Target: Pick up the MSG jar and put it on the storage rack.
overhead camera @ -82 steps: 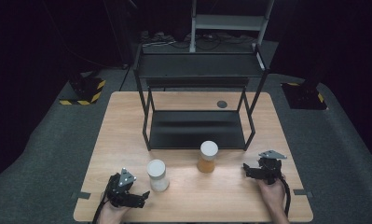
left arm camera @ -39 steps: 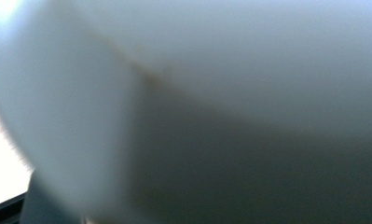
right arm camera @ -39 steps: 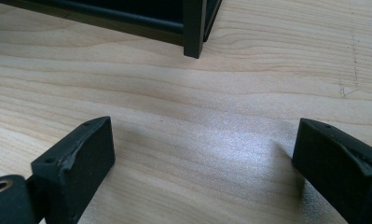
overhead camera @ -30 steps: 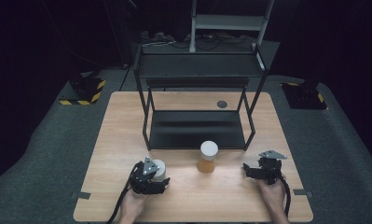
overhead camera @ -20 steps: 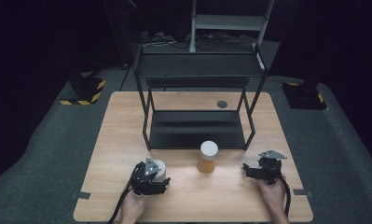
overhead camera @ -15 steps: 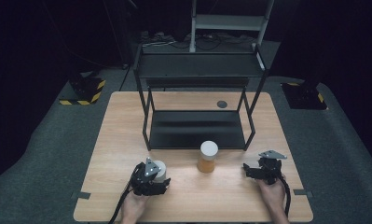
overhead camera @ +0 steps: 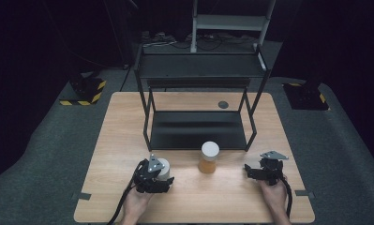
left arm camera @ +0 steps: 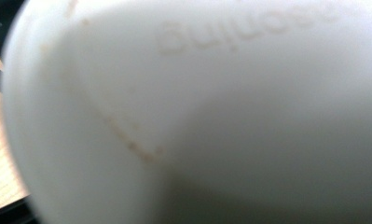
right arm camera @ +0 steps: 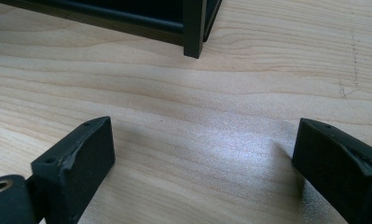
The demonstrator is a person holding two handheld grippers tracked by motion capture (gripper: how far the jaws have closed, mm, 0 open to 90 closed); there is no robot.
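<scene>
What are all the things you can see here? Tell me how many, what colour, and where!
white container: 1, white, front left of the table, between the left gripper's jaws
amber jar: 1, orange-brown with a white lid, front middle, standing alone
shelf rack: 1, black, two-tier, back middle of the table
round disc: 1, dark grey, on the table behind the rack
table: 1, light wood
striped blocks: 2, black and yellow, on the floor either side
left hand-held gripper: 1, black, shut on the white container
right hand-held gripper: 1, black, open, front right
hands: 2, at the near edge
</scene>
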